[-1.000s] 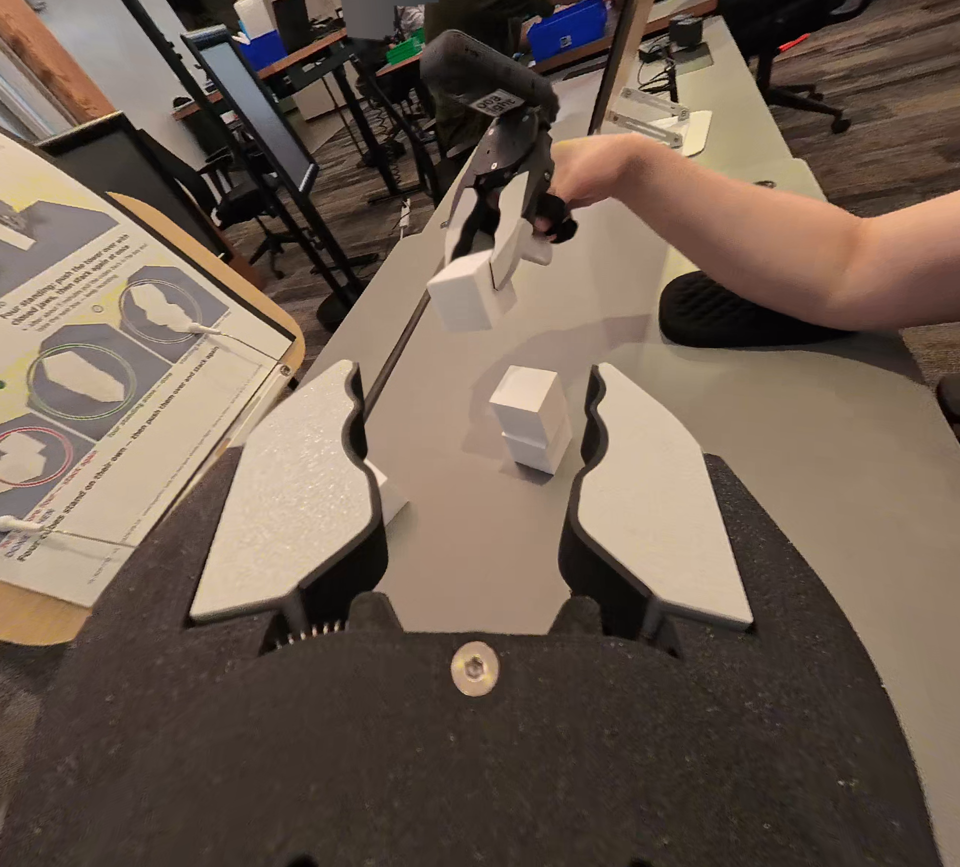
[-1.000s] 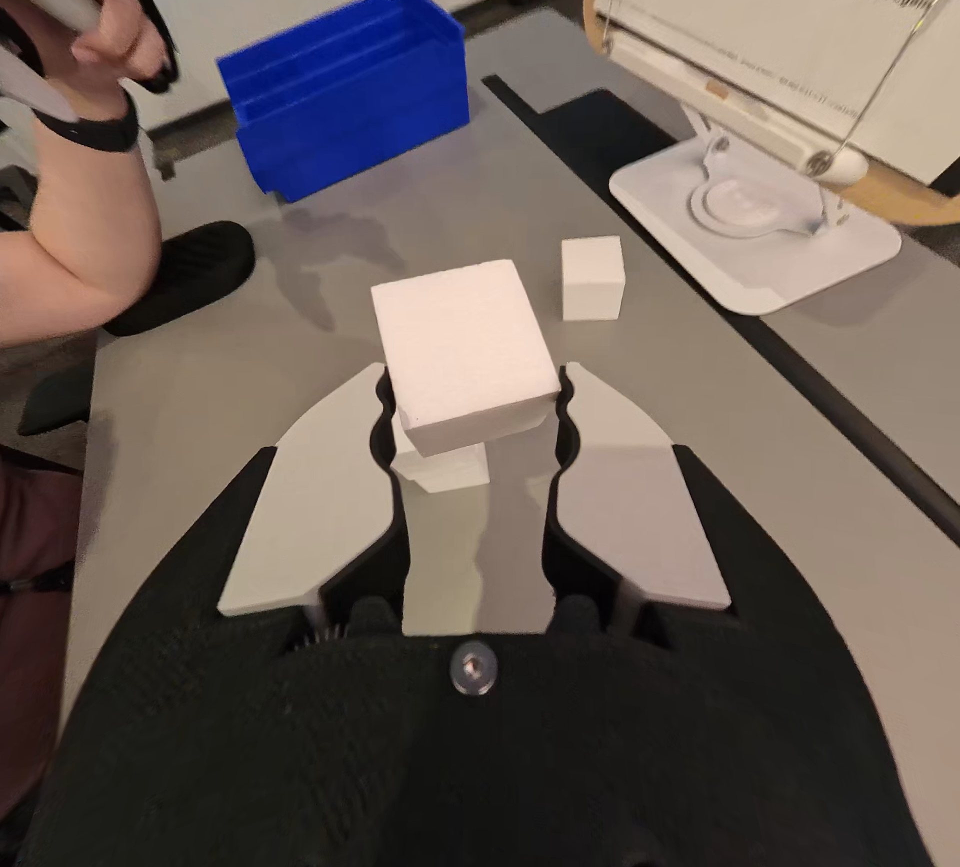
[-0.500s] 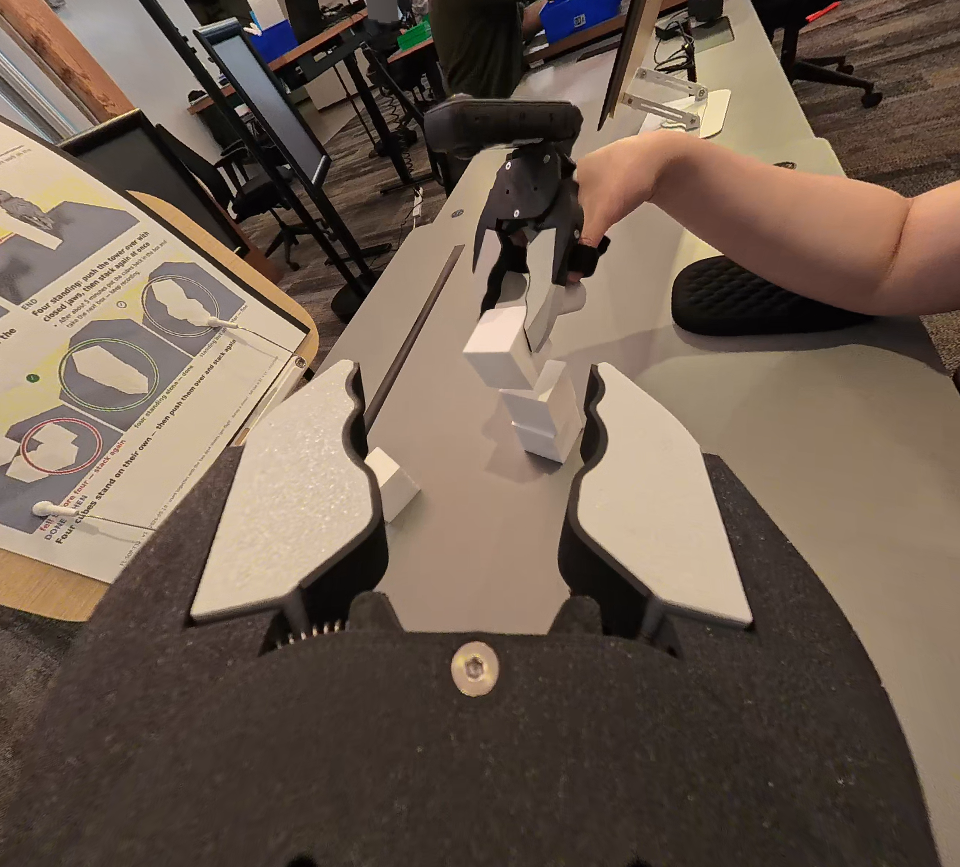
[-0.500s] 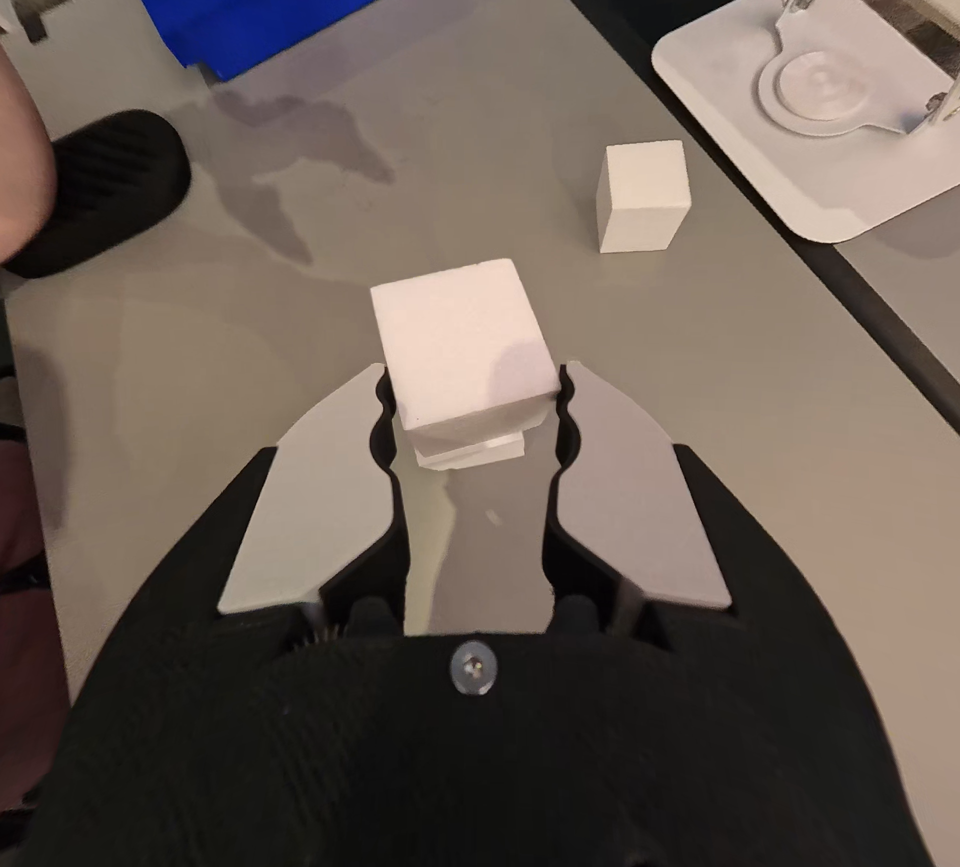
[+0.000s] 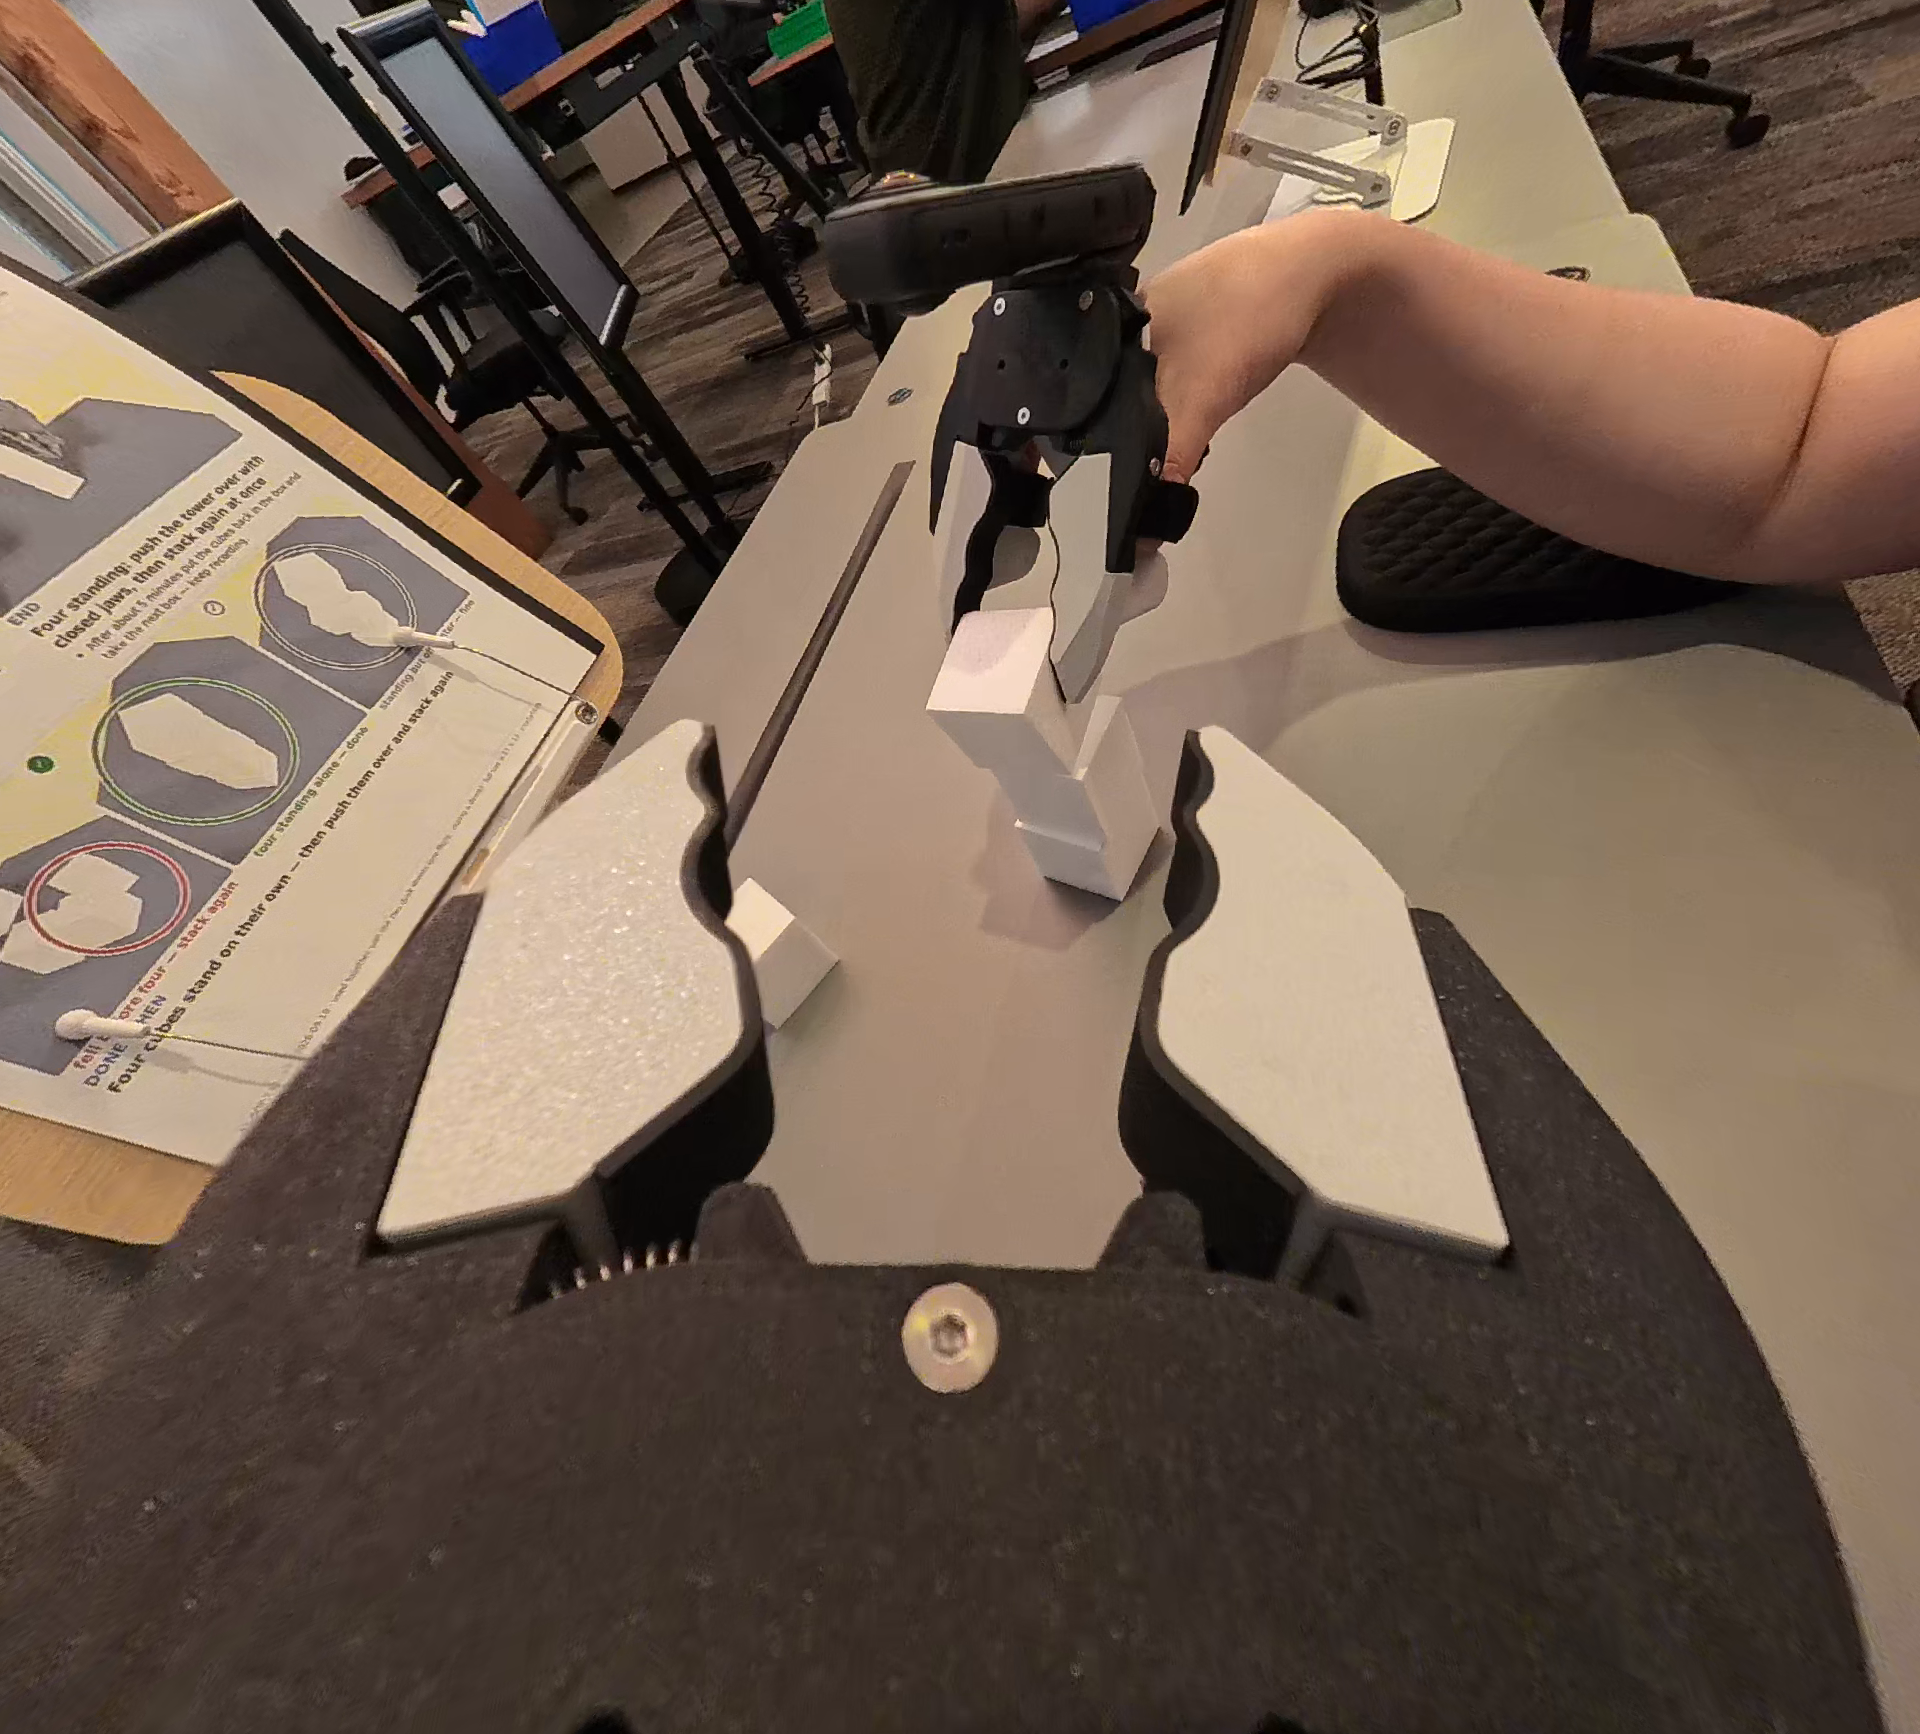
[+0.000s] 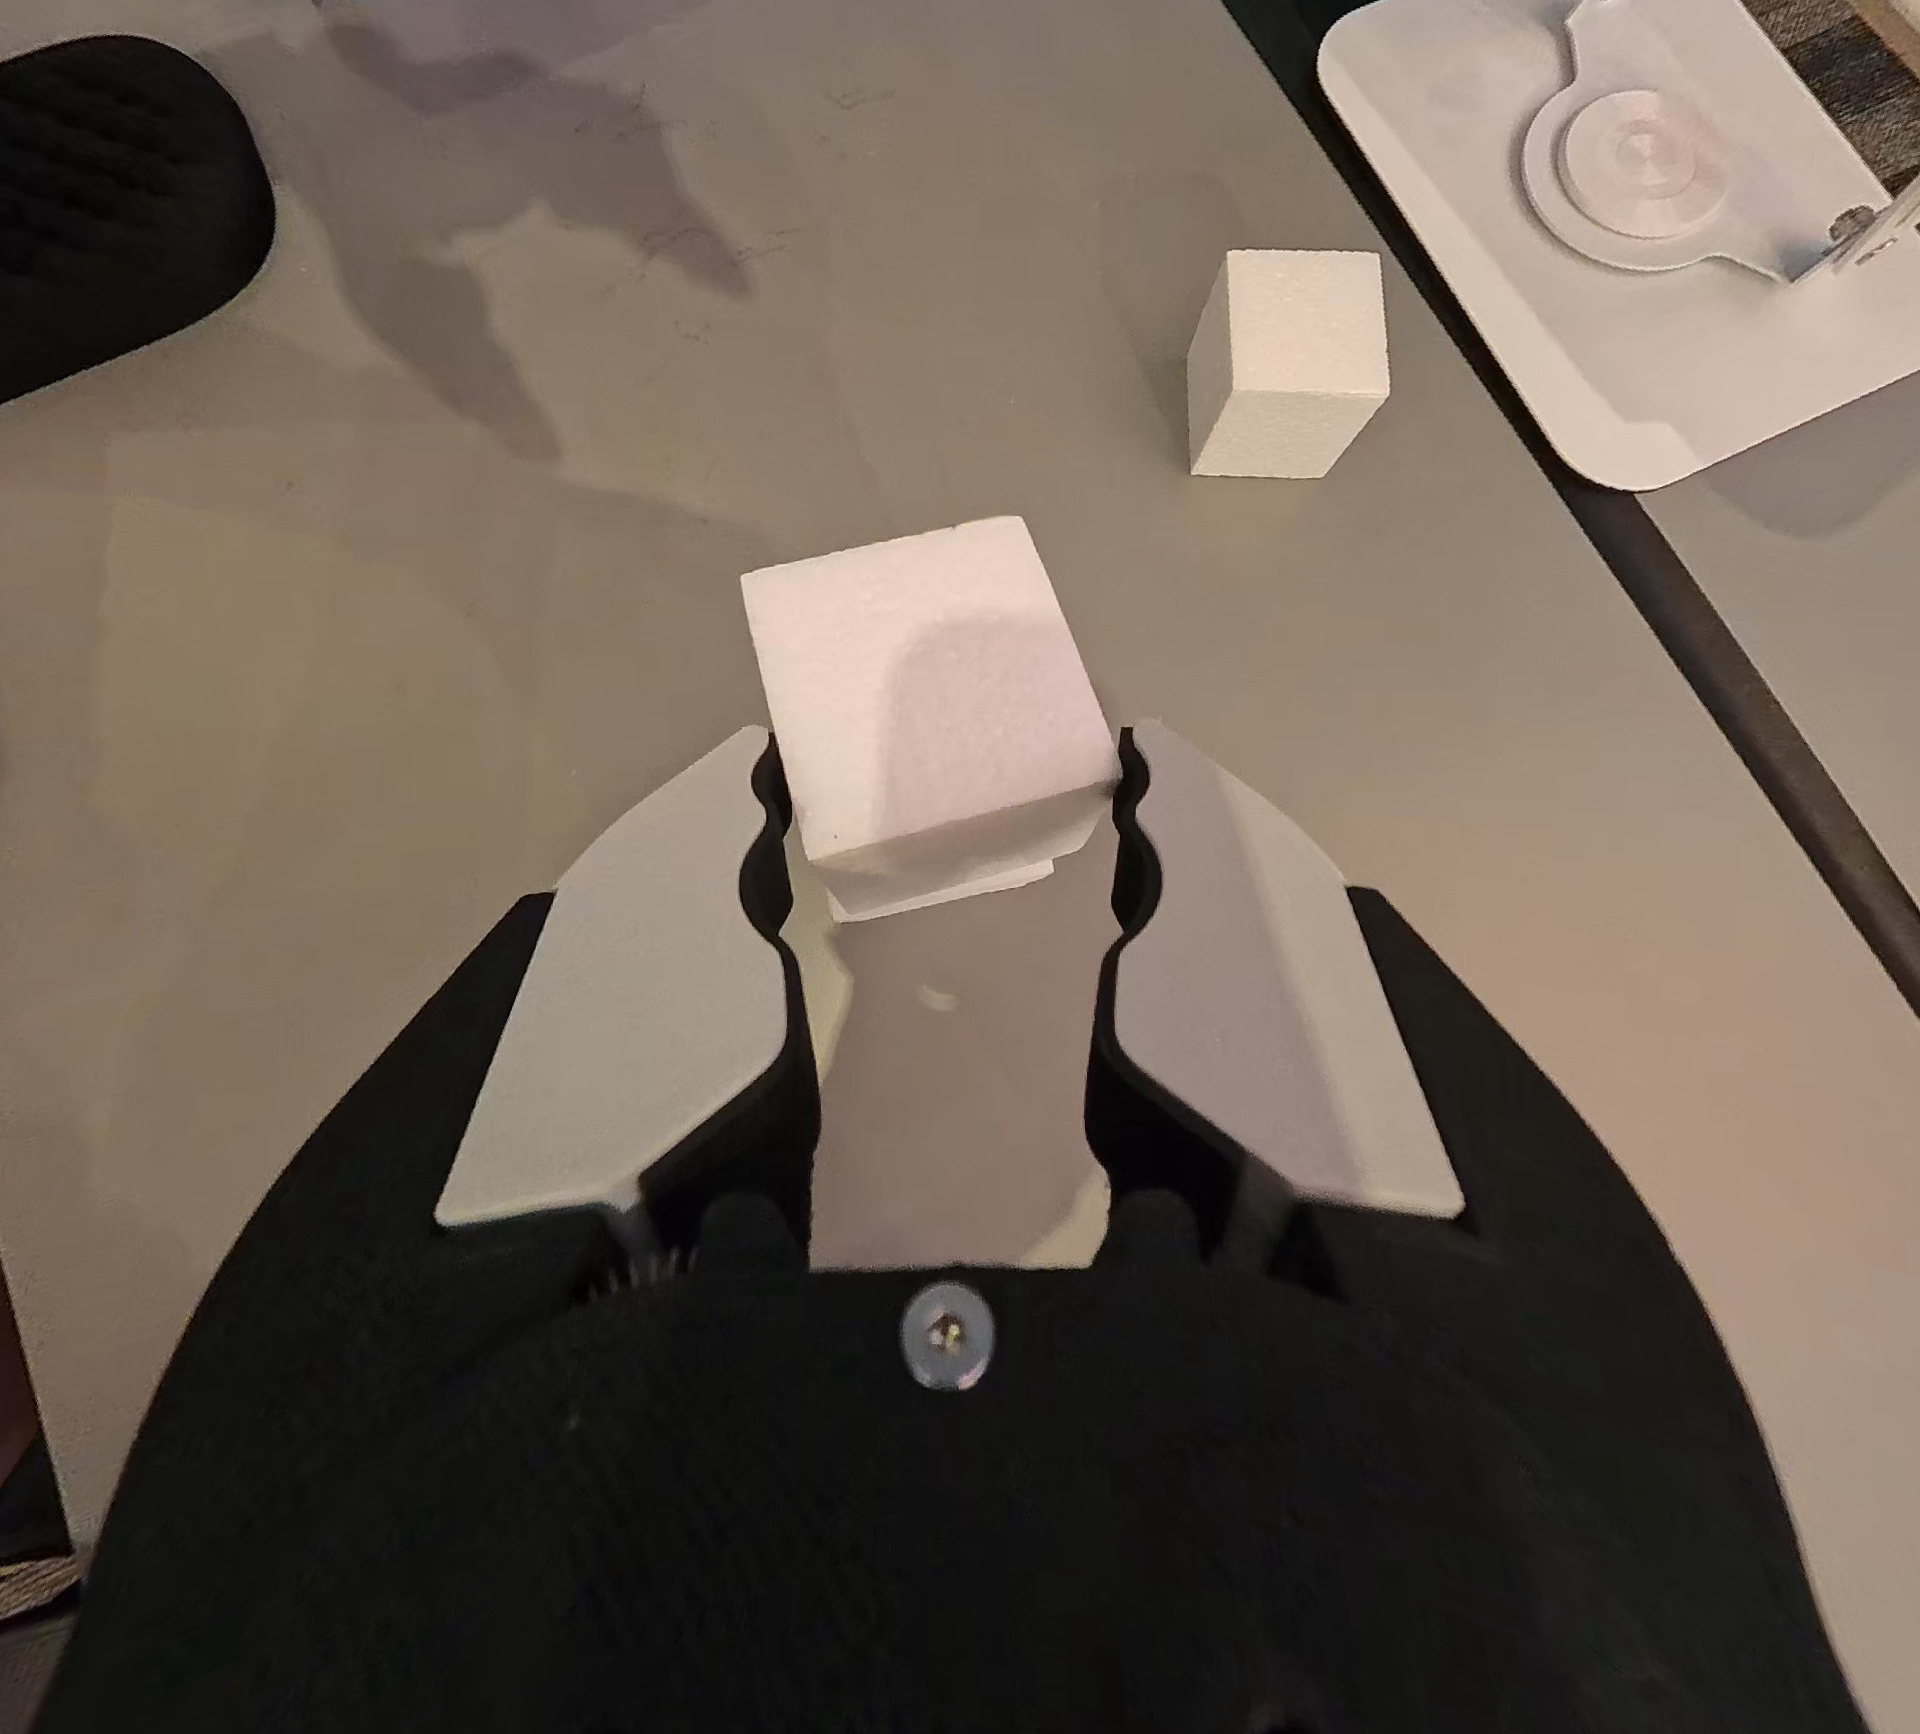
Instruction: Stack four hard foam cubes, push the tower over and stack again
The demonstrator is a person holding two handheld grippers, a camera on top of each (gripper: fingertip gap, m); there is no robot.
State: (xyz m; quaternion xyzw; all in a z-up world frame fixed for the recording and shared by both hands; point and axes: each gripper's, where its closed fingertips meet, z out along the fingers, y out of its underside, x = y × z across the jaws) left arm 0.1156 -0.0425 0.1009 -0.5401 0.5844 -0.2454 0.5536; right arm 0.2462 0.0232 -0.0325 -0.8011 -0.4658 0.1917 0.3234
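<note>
Even indoor light falls on the grey tabletop (image 6: 935,334), casting soft shadows beyond the fingers (image 6: 644,988) and a dull sheen between them, while wide-angle distortion bends both frames' edges and the near foreground blurs slightly.

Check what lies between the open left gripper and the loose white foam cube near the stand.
Nothing: in the left wrist view the loose white foam cube sits against the left gripper finger's inner edge.

Grainy matt foam cubes (image 6: 925,697) on a smooth, faintly glossy table (image 6: 520,541).
</note>
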